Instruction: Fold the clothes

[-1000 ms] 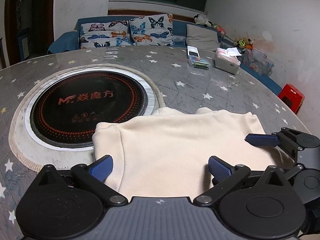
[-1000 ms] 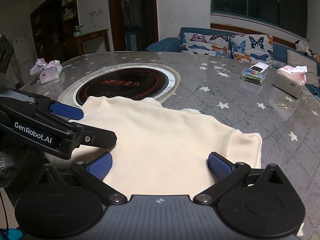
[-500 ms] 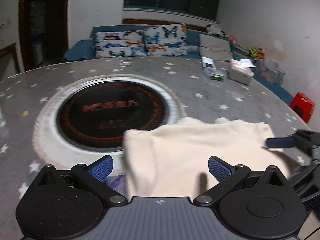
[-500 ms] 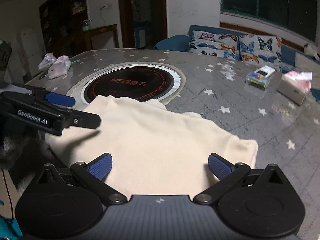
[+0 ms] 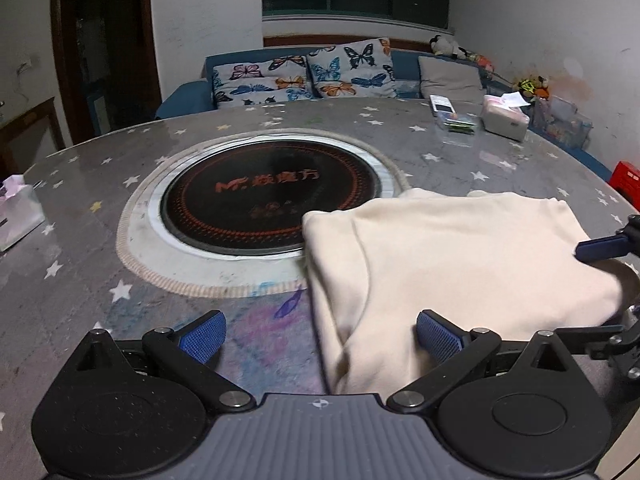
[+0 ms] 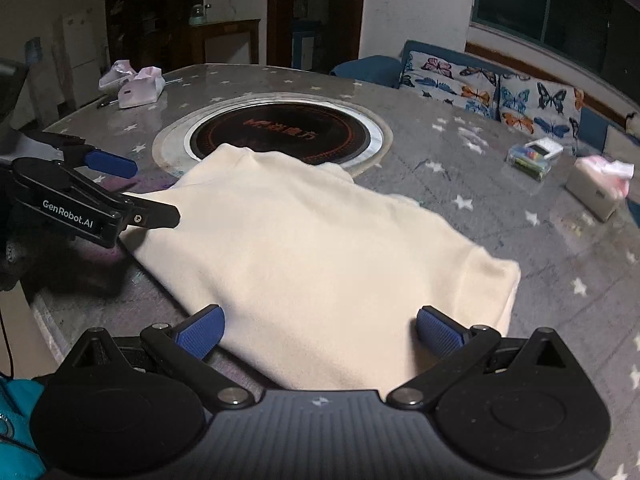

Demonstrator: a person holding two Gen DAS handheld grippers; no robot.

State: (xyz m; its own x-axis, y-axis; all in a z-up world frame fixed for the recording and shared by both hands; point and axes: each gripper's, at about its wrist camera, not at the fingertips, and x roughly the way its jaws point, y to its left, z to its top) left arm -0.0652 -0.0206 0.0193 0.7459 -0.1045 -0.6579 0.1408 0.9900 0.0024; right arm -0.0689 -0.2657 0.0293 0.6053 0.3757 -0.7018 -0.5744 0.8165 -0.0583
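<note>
Both pairs of tongs stand wide apart and grip nothing: the left tongs (image 5: 318, 330) at the left edge of the cream, soft-knit folded garment (image 6: 320, 248), the right tongs (image 6: 318, 330) over its near hem. It lies on the grey star-printed table (image 5: 100, 208), one corner overlapping the round black cooktop (image 5: 256, 196). Judging by the limp cloth (already doubled), a shallow pinch could lift only the top layer and undo the fold.
</note>
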